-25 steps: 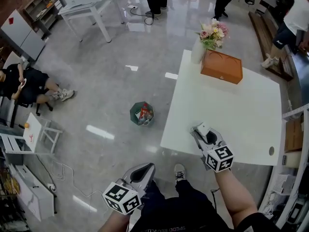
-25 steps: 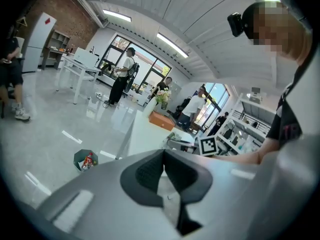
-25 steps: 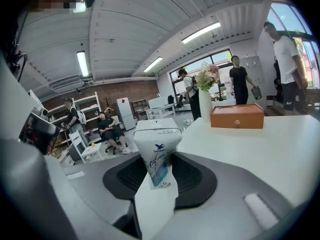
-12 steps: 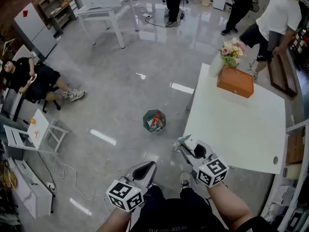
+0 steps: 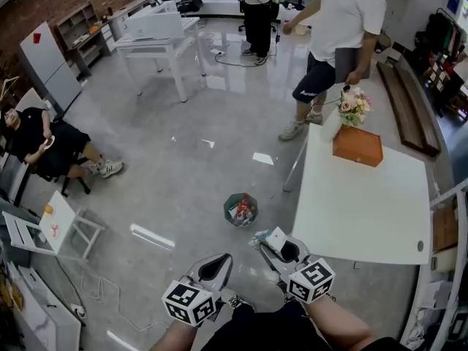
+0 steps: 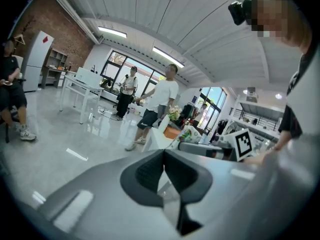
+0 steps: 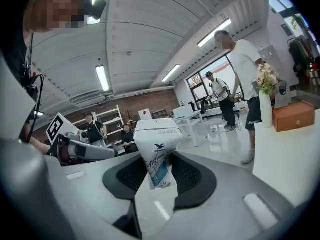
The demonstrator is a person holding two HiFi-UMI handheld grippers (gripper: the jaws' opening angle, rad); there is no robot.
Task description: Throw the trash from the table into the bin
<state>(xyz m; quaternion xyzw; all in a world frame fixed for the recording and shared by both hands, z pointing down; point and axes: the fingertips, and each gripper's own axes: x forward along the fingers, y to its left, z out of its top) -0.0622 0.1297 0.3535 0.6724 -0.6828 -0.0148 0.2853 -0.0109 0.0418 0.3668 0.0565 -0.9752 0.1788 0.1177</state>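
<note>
In the head view my right gripper (image 5: 278, 246) is shut on a small white carton (image 5: 275, 238) with blue print. It hangs over the floor, just off the front left corner of the white table (image 5: 365, 210). The right gripper view shows the carton (image 7: 157, 154) upright and pinched between the two dark pads (image 7: 187, 176). A round green bin (image 5: 240, 209) holding trash stands on the floor a little beyond the carton. My left gripper (image 5: 214, 267) is lower left of the right one, jaws shut and holding nothing (image 6: 163, 154).
An orange box (image 5: 357, 145) and a vase of flowers (image 5: 349, 108) stand at the table's far end. A person (image 5: 333, 42) stands by that corner. Another person (image 5: 36, 141) sits at the far left, near a white chair (image 5: 51, 225). A white desk (image 5: 157, 31) is further back.
Both grippers have moved left, off the table and toward the bin; the right one carried the carton out over the floor. A standing person has come to the table's far end.
</note>
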